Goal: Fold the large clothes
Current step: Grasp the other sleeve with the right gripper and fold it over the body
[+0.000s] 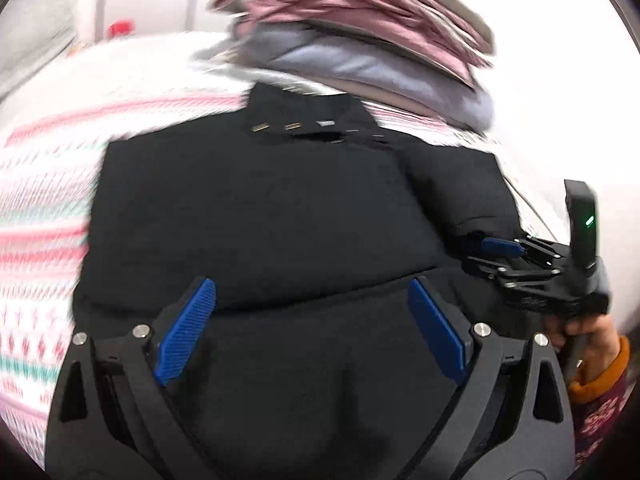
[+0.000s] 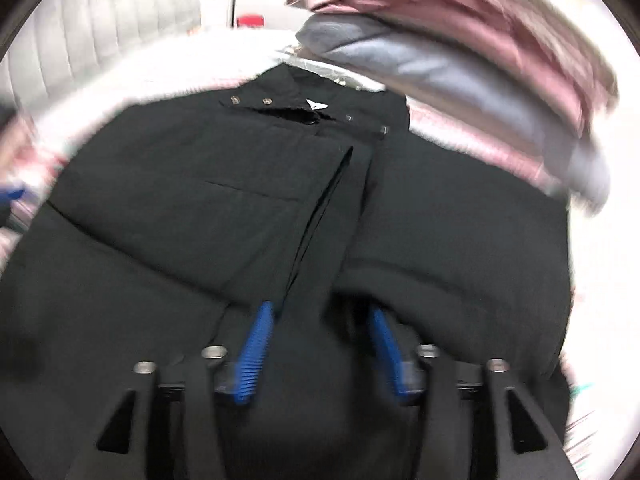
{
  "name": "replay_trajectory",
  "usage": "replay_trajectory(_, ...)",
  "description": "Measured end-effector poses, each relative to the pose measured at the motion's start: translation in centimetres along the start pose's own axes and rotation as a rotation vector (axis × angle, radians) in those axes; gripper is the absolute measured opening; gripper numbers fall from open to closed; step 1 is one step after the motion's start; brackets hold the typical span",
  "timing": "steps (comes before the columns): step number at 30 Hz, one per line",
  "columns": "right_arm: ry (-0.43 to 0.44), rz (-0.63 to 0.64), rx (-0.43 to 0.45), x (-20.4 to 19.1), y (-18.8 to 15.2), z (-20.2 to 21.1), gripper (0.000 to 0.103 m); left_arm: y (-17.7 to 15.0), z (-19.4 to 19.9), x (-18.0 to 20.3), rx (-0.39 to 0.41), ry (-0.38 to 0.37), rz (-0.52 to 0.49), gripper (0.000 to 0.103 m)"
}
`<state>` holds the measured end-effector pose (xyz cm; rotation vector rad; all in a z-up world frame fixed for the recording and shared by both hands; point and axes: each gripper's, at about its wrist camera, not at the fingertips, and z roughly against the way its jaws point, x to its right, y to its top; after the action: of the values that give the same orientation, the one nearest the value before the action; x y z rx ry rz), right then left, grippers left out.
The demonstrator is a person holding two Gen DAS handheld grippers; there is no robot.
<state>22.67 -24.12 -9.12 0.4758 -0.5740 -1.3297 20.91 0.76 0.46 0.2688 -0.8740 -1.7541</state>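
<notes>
A black padded jacket (image 1: 256, 216) lies flat on a patterned bed cover (image 1: 44, 208), collar with snaps at the far end. My left gripper (image 1: 312, 292) is open just above its near part, blue pads wide apart, nothing between them. The right gripper (image 1: 496, 246) shows at the jacket's right edge, held by a hand. In the right wrist view the jacket (image 2: 224, 184) fills the frame; my right gripper (image 2: 322, 316) has its pads partly apart with a thick fold of black fabric bulging between them.
A stack of folded clothes, pink (image 1: 360, 4) over grey-blue (image 1: 360, 60), sits beyond the collar; it also shows in the right wrist view (image 2: 460, 48). A pale headboard (image 2: 104, 20) and a red object (image 2: 250, 21) stand behind.
</notes>
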Motion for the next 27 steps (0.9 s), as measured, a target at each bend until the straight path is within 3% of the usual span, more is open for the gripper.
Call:
replay_trajectory(2,0.096,-0.138,0.009,3.3,-1.2,1.8,0.059,1.2,-1.2,3.3,0.0,-0.03,-0.066,0.096)
replay_trajectory(6,0.173,-0.408,0.047,10.0,-4.2,4.3,0.059,2.2,-4.6,11.0,-0.022,-0.087,-0.237,0.096)
replay_trajectory(11,0.114,-0.607,0.096,16.6,-6.8,5.3,0.059,1.6,-10.1,19.8,-0.041,-0.107,-0.472,0.096)
replay_trajectory(15,0.056,-0.677,0.083,19.4,-8.4,4.9,0.059,0.6,-13.8,24.6,-0.025,-0.054,-0.647,0.096)
replay_trajectory(17,0.074,-0.697,0.094,20.0,-8.7,5.1,0.059,0.6,-15.3,25.9,-0.018,-0.01,-0.701,0.095)
replay_trajectory(18,0.09,-0.713,0.106,20.5,-8.8,5.1,0.059,0.8,-15.9,26.4,-0.006,0.01,-0.719,0.084)
replay_trajectory(19,0.095,-0.721,0.113,20.8,-9.1,5.4,0.059,1.1,-16.2,26.7,0.007,0.02,-0.728,0.057)
replay_trajectory(21,0.088,-0.73,0.124,21.1,-9.2,5.4,0.059,2.0,-16.1,26.5,-0.01,-0.025,-0.688,0.024)
replay_trajectory(23,0.076,-0.729,0.13,21.5,-8.9,5.0,0.059,3.4,-13.8,25.3,0.056,-0.077,-0.578,0.021)
replay_trajectory(25,0.064,-0.72,0.136,21.5,-9.2,5.2,0.059,4.7,-9.5,22.0,0.188,-0.121,-0.406,0.021)
replay_trajectory(27,0.042,-0.699,0.139,21.3,-9.2,5.3,0.059,5.3,-6.2,17.3,0.243,-0.168,-0.214,0.024)
